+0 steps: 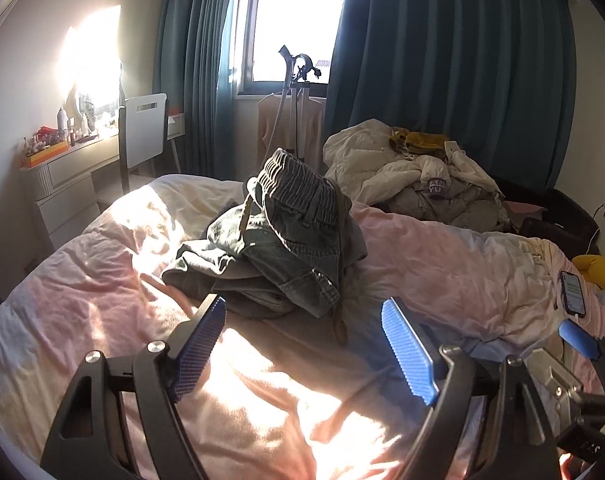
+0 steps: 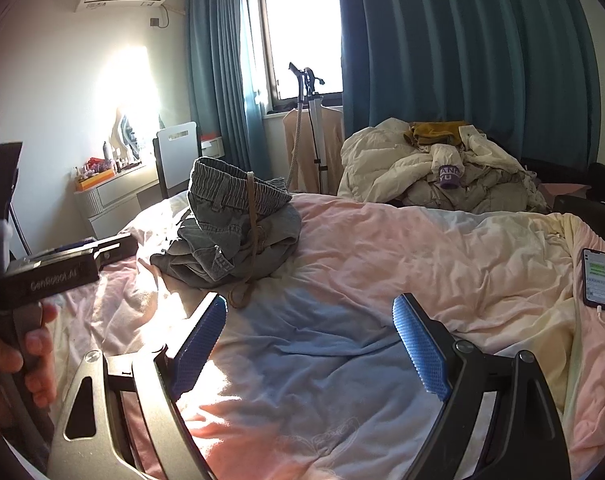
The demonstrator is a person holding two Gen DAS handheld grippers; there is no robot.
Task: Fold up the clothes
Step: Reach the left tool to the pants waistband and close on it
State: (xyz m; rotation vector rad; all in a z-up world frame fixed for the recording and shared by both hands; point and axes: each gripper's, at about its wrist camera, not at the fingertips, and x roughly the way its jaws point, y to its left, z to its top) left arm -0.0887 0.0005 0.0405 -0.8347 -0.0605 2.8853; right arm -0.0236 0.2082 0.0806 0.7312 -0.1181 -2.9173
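A crumpled pair of grey-green jeans (image 1: 278,240) with an elastic waistband and a tan drawstring lies bunched in a heap on the pink quilt (image 1: 442,272). It also shows in the right wrist view (image 2: 230,232). My left gripper (image 1: 302,312) is open and empty, just short of the heap, low over the quilt. My right gripper (image 2: 308,312) is open and empty, further back over the quilt (image 2: 382,240), the heap ahead to its left. The left gripper's body (image 2: 62,268) and the hand on it show at the right wrist view's left edge.
A pile of cream, grey and mustard clothes (image 1: 422,172) sits at the bed's far side. A phone (image 2: 598,278) on a cable lies on the quilt at the right. A garment steamer stand (image 1: 294,92), chair (image 1: 142,132) and cluttered desk (image 1: 58,152) stand beyond the bed.
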